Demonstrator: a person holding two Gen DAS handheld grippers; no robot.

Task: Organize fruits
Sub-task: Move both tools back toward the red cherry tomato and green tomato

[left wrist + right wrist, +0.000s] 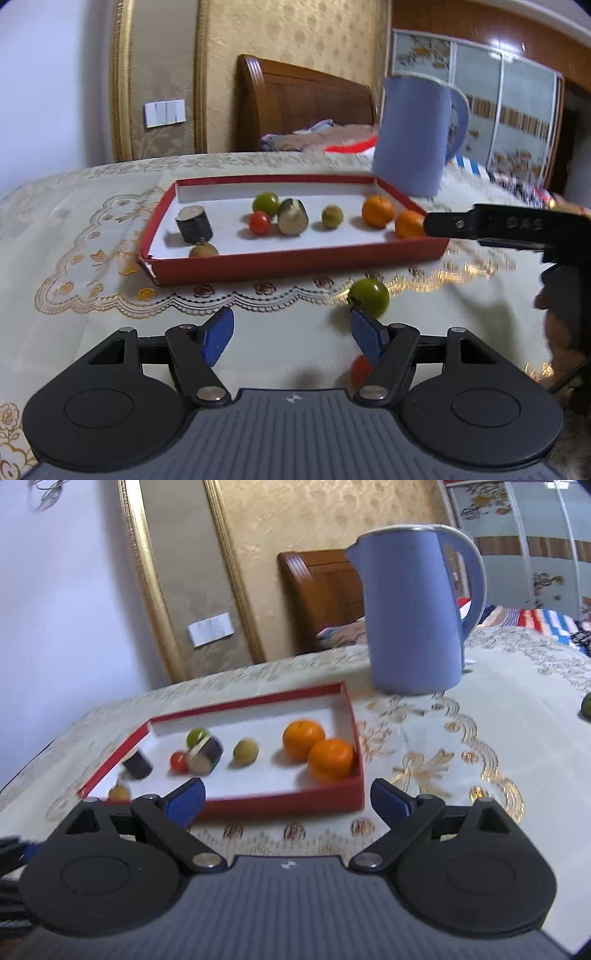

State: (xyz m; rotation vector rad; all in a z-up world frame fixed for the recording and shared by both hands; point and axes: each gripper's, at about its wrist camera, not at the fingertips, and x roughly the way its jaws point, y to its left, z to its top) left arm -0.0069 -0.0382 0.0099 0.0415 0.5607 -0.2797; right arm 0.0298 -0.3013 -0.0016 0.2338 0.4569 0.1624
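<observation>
Left hand-held gripper gapes empty, green fruit beside right pad

a home bedroom: wooden headboard, wardrobe.

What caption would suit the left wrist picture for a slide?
Open left tongs near a green fruit on the tablecloth, before a red tray of fruit.
</observation>
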